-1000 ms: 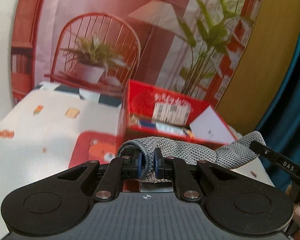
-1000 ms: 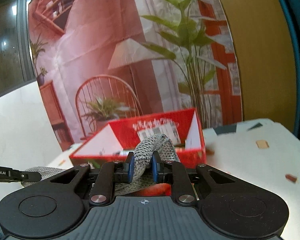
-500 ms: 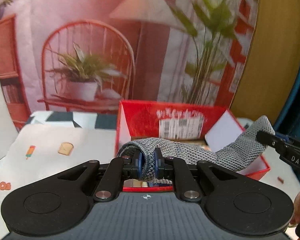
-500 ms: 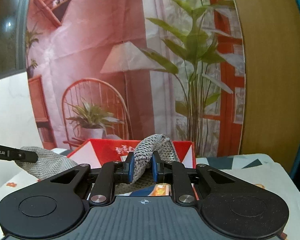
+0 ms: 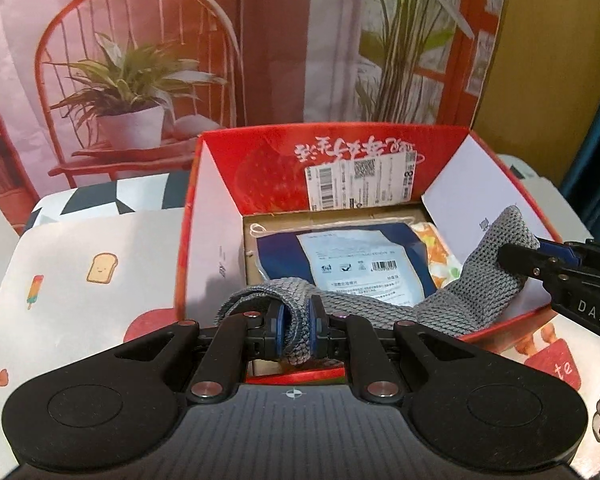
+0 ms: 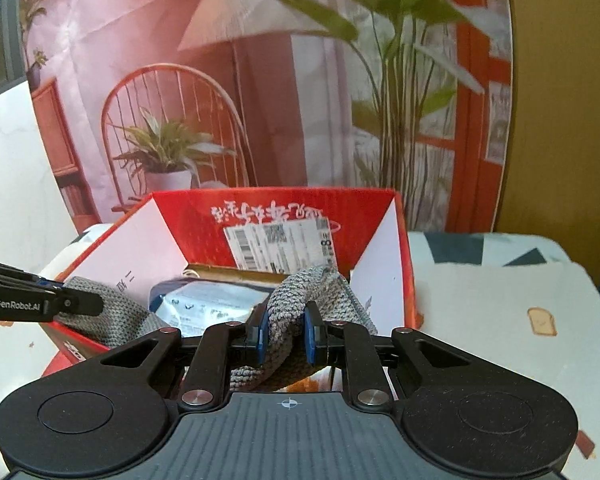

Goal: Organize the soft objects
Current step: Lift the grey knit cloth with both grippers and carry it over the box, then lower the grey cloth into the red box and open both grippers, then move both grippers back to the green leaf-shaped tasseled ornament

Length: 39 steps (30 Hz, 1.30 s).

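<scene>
Both tongs are clamped tight here: the left tongs [image 5: 295, 334] pinch one end of the grey knitted fabric strip [image 5: 452, 300], and the right tongs [image 6: 285, 334] grip the other end, blue pads squeezed hard into the weave on each side. The strip hangs slack between them, sagging over the near rim of the open red cardboard box [image 5: 220, 168], its middle already dipping inside.

Inside that box lies a dark blue flat packet with a pale printed label [image 5: 352, 264], and against the box's right wall a yellow-and-orange patterned soft item [image 5: 440, 256]. The box stands on a white tabletop with cartoon prints [image 5: 80, 280].

The step in hand looks like lowering the knit into the box. To do it well, bring both ends forward past the near rim together, so nothing drapes outside. Drop the sagging middle onto the blue packet first, then lay the ends down. Let go only once the fabric rests; releasing one side early would let it slide back over the rim.
</scene>
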Tool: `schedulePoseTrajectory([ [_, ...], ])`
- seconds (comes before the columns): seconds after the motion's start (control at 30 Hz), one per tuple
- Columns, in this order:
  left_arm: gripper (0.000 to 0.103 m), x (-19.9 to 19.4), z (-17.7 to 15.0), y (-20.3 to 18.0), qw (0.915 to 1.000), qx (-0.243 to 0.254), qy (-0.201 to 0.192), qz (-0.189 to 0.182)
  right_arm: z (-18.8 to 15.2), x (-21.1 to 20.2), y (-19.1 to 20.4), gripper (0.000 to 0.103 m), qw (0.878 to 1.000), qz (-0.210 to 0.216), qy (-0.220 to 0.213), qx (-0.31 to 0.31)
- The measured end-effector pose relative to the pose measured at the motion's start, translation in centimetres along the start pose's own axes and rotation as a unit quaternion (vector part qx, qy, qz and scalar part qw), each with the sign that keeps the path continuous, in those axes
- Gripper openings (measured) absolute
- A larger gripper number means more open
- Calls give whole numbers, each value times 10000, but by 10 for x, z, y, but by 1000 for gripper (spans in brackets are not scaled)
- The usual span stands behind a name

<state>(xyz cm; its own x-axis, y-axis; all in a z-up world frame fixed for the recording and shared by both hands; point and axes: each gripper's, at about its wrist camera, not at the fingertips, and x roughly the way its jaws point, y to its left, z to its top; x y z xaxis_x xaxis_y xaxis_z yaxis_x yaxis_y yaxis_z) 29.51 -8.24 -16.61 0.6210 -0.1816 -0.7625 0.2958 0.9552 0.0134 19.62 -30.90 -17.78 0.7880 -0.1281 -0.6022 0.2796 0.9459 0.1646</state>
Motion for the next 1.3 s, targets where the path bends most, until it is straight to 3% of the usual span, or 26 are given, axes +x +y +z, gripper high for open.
schedulePoseTrajectory([
  [0.17,13,9,0,0,9999,5,121,22,0,7,-5,16,9999,-34,135,66],
  [0.3,17,8,3,2,10000,85,-10,-48,-1,9,-8,17,9997,-82,208,56],
  [0.37,47,2,4,5,9997,135,-139,-178,1,7,-9,24,9997,-150,185,20],
  [0.43,56,-3,6,7,9992,121,-276,-258,2,3,-8,30,9996,-260,78,-67],
  [0.5,59,-10,7,10,9988,110,-397,-278,5,-2,-6,34,9992,-350,-37,-173],
  [0.67,81,-35,5,13,9957,24,-825,-409,11,-22,-6,59,9976,-429,-472,-254],
  [0.9,93,-71,-21,12,9898,94,-1305,-566,5,-51,2,79,9957,-157,-827,-384],
  [1.03,95,-82,-46,11,9889,28,-1323,-681,-10,-67,10,101,9950,-1,-924,-373],
  [1.3,96,-93,-109,9,9903,-63,-1171,-742,-58,-100,21,102,9969,229,-712,-231],
])
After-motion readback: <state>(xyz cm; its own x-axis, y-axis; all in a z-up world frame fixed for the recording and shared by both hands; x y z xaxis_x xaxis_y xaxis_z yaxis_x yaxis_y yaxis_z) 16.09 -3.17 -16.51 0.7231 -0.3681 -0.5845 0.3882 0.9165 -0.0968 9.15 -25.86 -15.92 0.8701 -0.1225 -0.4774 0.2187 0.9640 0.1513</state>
